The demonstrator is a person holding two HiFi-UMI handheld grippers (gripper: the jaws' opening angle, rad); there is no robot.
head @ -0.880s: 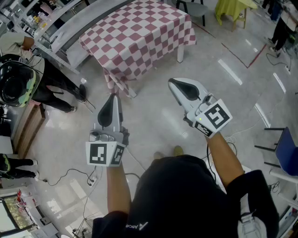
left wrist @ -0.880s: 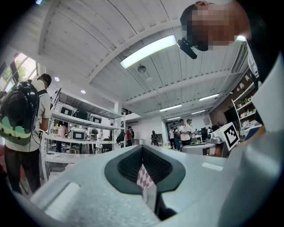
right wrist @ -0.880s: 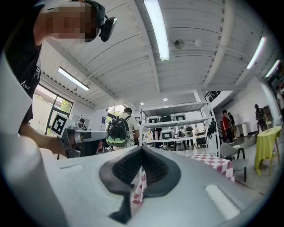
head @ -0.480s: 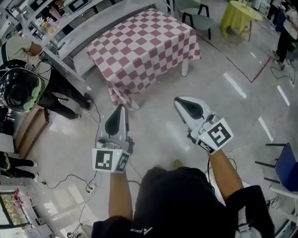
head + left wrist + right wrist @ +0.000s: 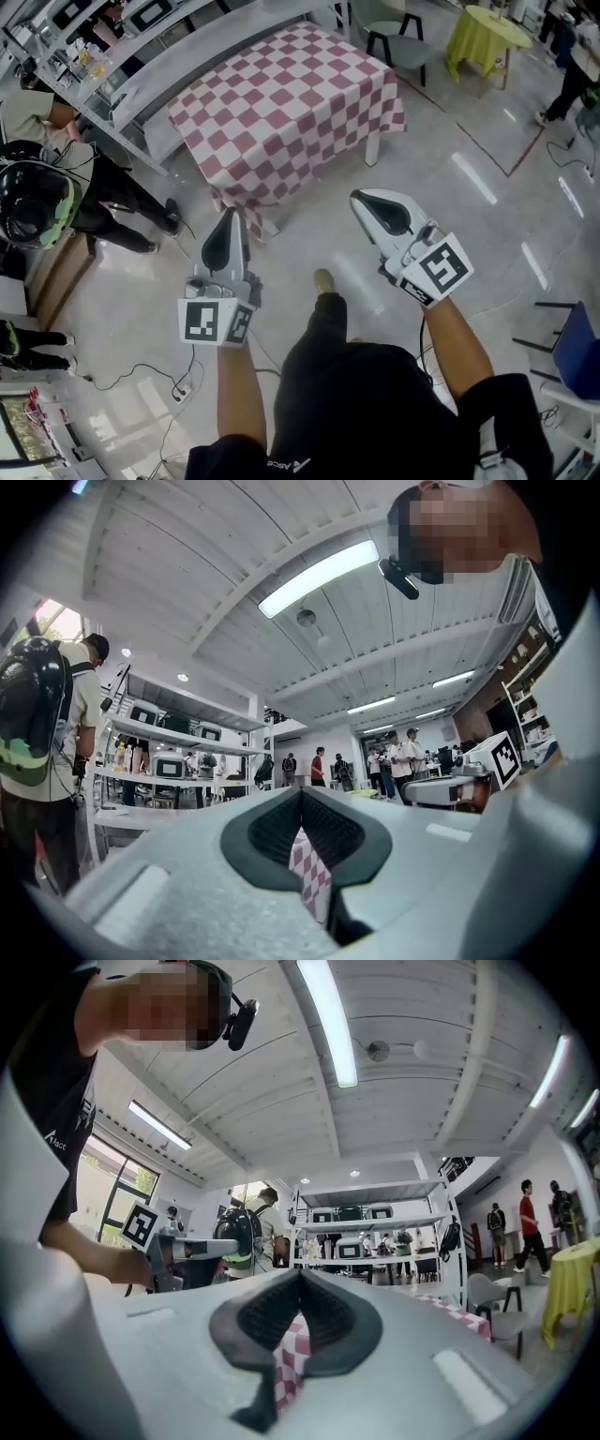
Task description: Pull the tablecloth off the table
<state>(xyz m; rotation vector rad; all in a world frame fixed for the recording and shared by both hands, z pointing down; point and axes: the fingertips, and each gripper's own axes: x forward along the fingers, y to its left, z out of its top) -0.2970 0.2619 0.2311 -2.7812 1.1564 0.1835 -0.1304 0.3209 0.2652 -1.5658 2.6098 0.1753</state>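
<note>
The red-and-white checked tablecloth (image 5: 281, 94) lies spread over the counter (image 5: 372, 150). It covers the whole top and hangs down over every edge, falling in folds at the near corner. The left gripper (image 5: 229, 217) and the right gripper (image 5: 360, 197) are held side by side above the floor (image 5: 487, 178), short of the counter's near edges and pointing toward it. Neither touches the cloth. The left one is nearer the folded corner. Both pairs of fingers are clenched, pads together, with nothing grasped. Each gripper view shows the checked cloth only in the distance, past the closed tips. A person with a backpack (image 5: 37, 202) stands off the counter's left side. A grey chair (image 5: 398, 42) sits beyond its far right corner.
</note>
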